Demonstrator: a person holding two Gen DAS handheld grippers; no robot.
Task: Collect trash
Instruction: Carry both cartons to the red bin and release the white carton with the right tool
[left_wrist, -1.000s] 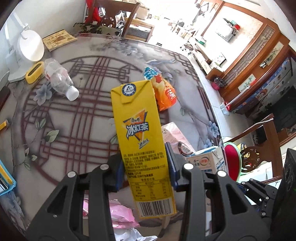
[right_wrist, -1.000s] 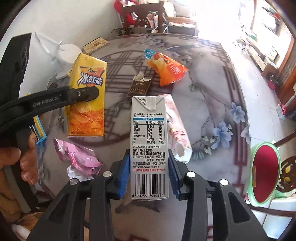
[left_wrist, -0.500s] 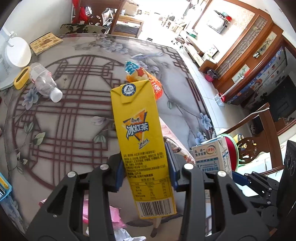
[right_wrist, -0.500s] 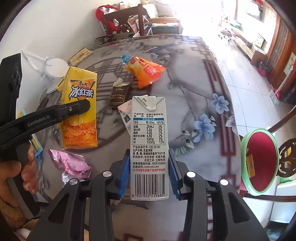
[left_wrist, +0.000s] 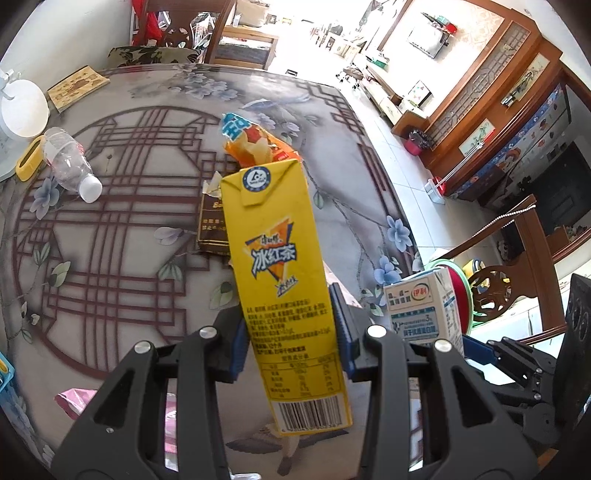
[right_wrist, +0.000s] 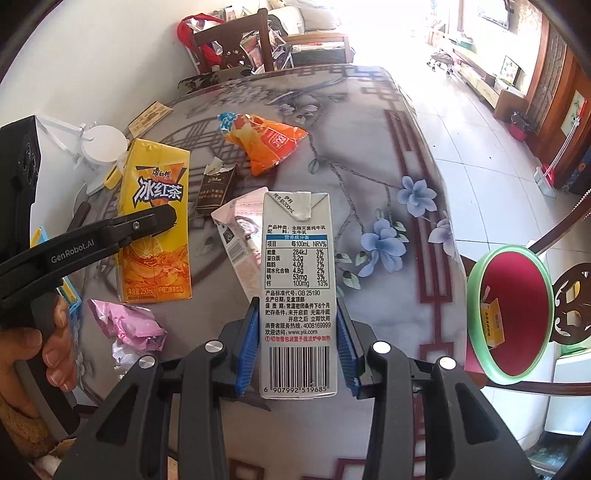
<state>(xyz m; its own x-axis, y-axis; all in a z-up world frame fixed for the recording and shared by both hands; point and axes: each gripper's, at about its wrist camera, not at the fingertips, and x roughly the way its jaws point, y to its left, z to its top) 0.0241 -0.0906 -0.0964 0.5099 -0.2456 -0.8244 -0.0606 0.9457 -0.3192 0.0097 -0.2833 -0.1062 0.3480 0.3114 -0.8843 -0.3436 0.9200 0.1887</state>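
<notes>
Left gripper: its fingers are closed on the tall yellow iced-tea carton, held above the tabletop.
Right gripper: its fingers grip the white milk carton, also lifted.
Bin: the green-rimmed red trash bin stands beside the tabletop edge.
Left on tabletop: orange snack bag, pink crumpled wrapper, clear plastic bottle.

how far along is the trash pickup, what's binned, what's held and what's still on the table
Done: one small yellow carton already lies in the green-rimmed bin.
In hand: the left tongs grip the yellow tea carton; the right tongs grip the milk carton.
Left on the table: orange snack bag, dark cigarette pack, pink wrapper, plastic bottle.
</notes>
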